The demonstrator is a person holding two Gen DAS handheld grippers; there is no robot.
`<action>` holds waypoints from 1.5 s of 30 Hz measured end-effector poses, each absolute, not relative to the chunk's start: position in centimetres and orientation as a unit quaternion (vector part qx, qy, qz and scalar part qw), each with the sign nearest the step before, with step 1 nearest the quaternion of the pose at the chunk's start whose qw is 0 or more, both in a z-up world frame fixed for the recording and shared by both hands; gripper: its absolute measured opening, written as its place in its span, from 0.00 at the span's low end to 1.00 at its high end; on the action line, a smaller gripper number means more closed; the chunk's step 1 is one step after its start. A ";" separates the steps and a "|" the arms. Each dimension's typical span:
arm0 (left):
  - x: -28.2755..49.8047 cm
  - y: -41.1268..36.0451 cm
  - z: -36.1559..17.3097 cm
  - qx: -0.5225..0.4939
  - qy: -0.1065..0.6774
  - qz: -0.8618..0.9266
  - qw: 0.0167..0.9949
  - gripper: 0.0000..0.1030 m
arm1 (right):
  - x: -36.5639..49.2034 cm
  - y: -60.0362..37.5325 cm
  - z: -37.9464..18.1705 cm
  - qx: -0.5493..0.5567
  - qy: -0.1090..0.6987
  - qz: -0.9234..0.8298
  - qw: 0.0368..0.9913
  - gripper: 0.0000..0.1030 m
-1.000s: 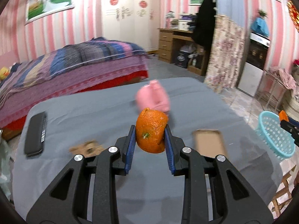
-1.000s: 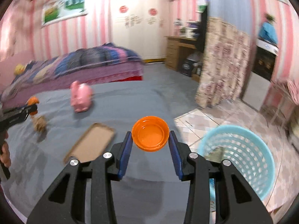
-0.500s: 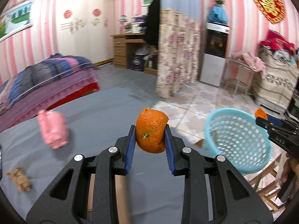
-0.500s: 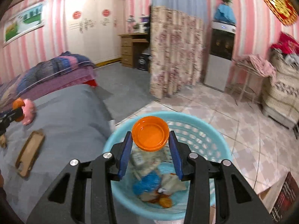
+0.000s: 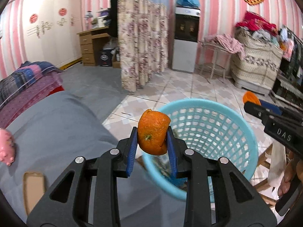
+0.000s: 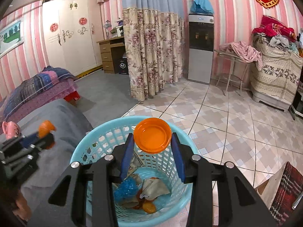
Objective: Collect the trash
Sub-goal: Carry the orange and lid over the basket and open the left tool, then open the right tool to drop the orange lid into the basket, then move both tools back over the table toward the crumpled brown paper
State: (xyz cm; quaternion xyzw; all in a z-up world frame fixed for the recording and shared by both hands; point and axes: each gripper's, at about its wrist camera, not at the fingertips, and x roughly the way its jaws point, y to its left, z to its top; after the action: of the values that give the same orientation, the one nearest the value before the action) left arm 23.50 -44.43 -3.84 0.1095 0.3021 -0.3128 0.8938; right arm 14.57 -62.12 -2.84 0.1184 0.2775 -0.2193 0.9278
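My left gripper (image 5: 152,140) is shut on an orange peel (image 5: 153,132) and holds it at the near left rim of a light blue mesh basket (image 5: 223,124) on the tiled floor. My right gripper (image 6: 152,143) is shut on an orange plastic lid (image 6: 152,138) and holds it directly above the basket (image 6: 89,147), which holds crumpled wrappers, a blue scrap and orange bits. The left gripper also shows in the right wrist view (image 6: 40,134), with the peel. The right gripper shows in the left wrist view (image 5: 251,102), over the basket's right rim.
A grey-covered table (image 5: 56,124) lies to the left with a pink piggy bank (image 5: 6,149) and a brown cardboard piece (image 5: 34,187). A bed (image 6: 37,89), a floral curtain (image 6: 153,53) and a water dispenser (image 6: 200,47) stand beyond. A plaid box (image 6: 282,191) sits at right.
Both grippers swung right from the table toward the basket, which is now closer and larger. The right gripper has come over the basket's opening. Both keep their hold.
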 end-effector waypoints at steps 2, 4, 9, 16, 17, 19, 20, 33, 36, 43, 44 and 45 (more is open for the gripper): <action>23.2 -45.9 -4.4 0.122 0.300 -0.321 0.890 0.28 | 14.4 -62.6 -2.9 0.124 0.280 -0.224 0.925 0.39; 23.3 -46.9 -4.6 0.128 0.301 -0.327 0.887 0.28 | 14.2 -63.1 -2.9 0.128 0.282 -0.229 0.923 0.39; 23.6 -48.9 -4.8 0.134 0.303 -0.338 0.881 0.42 | 14.0 -63.6 -3.0 0.137 0.281 -0.232 0.921 0.39; 24.9 -48.4 -4.1 0.132 0.286 -0.293 0.903 0.77 | 14.4 -63.6 -3.3 0.137 0.287 -0.235 0.919 0.39; 25.1 -48.1 -3.9 0.131 0.285 -0.286 0.905 0.81 | 14.5 -63.5 -3.3 0.137 0.288 -0.235 0.918 0.39; 25.3 -47.0 -3.8 0.129 0.283 -0.271 0.911 0.85 | 14.5 -63.4 -3.3 0.137 0.289 -0.234 0.918 0.39; 25.4 -46.5 -3.8 0.128 0.283 -0.265 0.913 0.87 | 14.6 -63.3 -3.4 0.137 0.290 -0.234 0.918 0.39; 26.2 -41.6 -2.5 0.106 0.280 -0.230 0.926 0.94 | 16.2 -60.5 -4.1 0.127 0.303 -0.206 0.922 0.39; 26.2 -40.7 -2.3 0.099 0.282 -0.226 0.927 0.94 | 16.5 -60.0 -4.2 0.125 0.305 -0.201 0.923 0.39; 25.9 -38.6 -1.9 0.096 0.282 -0.217 0.930 0.94 | 16.1 -59.3 -3.9 0.138 0.274 -0.208 0.929 0.71; 25.9 -38.2 -1.9 0.095 0.282 -0.216 0.930 0.94 | 16.0 -59.3 -3.8 0.145 0.270 -0.205 0.929 0.74; 25.9 -38.0 -1.8 0.094 0.282 -0.214 0.930 0.94 | 16.0 -59.3 -3.8 0.147 0.268 -0.205 0.930 0.77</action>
State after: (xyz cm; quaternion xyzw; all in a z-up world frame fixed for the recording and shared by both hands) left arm 25.85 -37.98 -1.80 0.0938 0.2819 -0.2145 0.9304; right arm 16.01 -59.33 -3.77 0.1470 0.2685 -0.2049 0.9297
